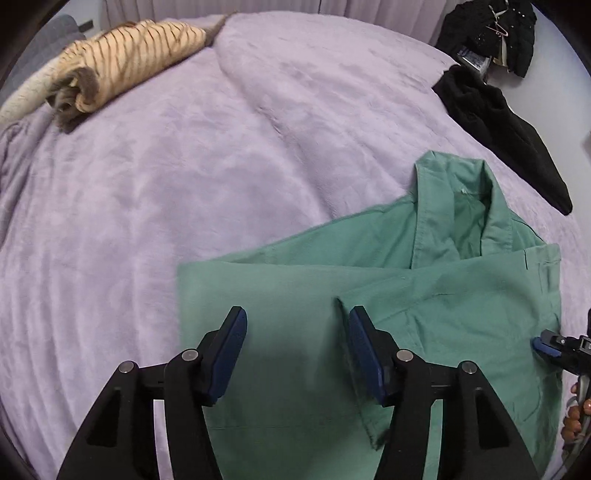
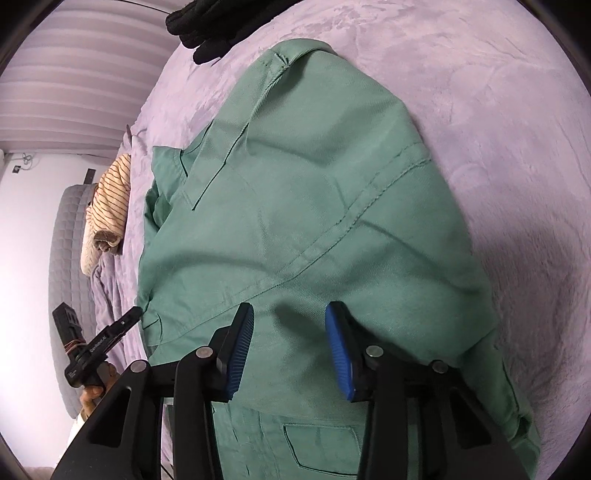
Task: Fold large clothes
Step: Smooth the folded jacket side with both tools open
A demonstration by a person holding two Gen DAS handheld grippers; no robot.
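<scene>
A green collared shirt lies partly folded on the lilac bed cover, its collar toward the far right and a sleeve laid across its body. My left gripper is open and empty just above the shirt's near left part. In the right wrist view the same shirt fills the middle, and my right gripper is open and empty just above its folded sleeve. The right gripper also shows at the right edge of the left wrist view, and the left gripper shows at the shirt's left edge in the right wrist view.
A rolled striped beige garment lies at the far left of the bed. A black garment lies at the far right edge, with more dark clothes on a hanger behind. A grey padded headboard stands beside the bed.
</scene>
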